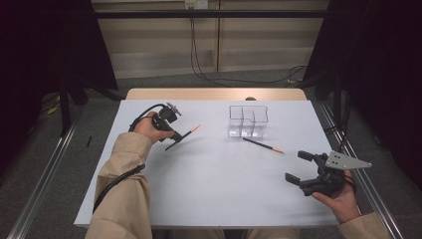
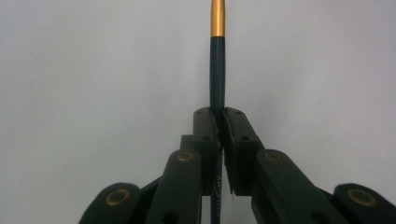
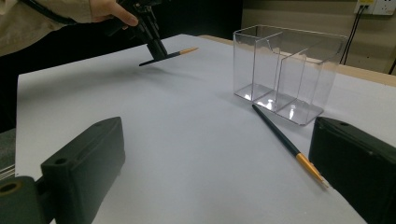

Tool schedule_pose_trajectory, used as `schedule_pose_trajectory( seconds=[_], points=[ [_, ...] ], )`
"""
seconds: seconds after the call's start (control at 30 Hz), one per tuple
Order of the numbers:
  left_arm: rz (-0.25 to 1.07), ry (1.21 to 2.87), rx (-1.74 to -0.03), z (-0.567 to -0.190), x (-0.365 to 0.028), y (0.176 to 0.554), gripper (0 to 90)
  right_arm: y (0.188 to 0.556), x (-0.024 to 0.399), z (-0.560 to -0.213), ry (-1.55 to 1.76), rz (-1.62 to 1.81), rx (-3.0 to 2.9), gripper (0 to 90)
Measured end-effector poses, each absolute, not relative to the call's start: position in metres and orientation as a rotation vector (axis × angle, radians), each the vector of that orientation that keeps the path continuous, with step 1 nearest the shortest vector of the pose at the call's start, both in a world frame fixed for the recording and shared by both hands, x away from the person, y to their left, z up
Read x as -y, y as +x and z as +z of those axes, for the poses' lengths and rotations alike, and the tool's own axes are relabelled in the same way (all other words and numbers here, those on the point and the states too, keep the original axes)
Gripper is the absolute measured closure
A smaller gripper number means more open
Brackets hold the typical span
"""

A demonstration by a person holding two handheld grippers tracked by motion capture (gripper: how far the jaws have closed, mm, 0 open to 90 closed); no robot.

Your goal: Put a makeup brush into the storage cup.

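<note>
Two slim dark pencils with gold-orange ends are in play. The left tool [image 1: 174, 135] is clamped on one pencil [image 1: 183, 136], holding it lifted above the white table [image 1: 209, 184] at its left side. The other pencil [image 1: 263, 145] lies flat on the table just in front of the clear plastic compartment box [image 1: 248, 121]. The right tool [image 1: 298, 167] hovers near the table's right edge, its jaws wide apart with nothing between them.

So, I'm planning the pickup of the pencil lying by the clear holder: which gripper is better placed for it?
Right. The right gripper is open, empty and nearer the loose pencil, while the left gripper is shut on the other pencil.
</note>
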State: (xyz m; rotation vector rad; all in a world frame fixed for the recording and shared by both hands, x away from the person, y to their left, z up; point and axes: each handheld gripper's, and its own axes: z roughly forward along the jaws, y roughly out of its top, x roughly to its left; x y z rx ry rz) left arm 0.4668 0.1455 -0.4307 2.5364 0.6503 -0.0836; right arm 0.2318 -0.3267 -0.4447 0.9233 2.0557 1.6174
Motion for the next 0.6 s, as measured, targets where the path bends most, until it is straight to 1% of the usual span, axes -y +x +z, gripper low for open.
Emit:
schedule_pose_trajectory(
  seconds=[0.13, 0.17, 0.23, 0.43, 0.6],
  points=[
    [-0.086, 2.487, -0.657, -0.43, -0.148, 0.465, 84.2, 0.232, 0.327, -0.445, 0.925, 1.613, -2.057, 3.0],
    [-0.092, 2.45, -0.657, -0.43, -0.15, 0.463, 84.2, 0.232, 0.327, -0.445, 0.925, 1.615, -2.057, 3.0],
    [-0.084, 2.441, -0.658, -0.43, -0.151, 0.463, 84.2, 0.232, 0.327, -0.445, 0.923, 1.615, -2.056, 3.0],
    [-0.066, 2.34, -0.675, -0.43, -0.153, 0.457, 84.2, 0.231, 0.325, -0.445, 0.922, 1.617, -2.061, 3.0],
    [-0.072, 2.307, -0.664, -0.429, -0.153, 0.455, 84.2, 0.232, 0.325, -0.445, 0.925, 1.618, -2.062, 3.0]
  ],
)
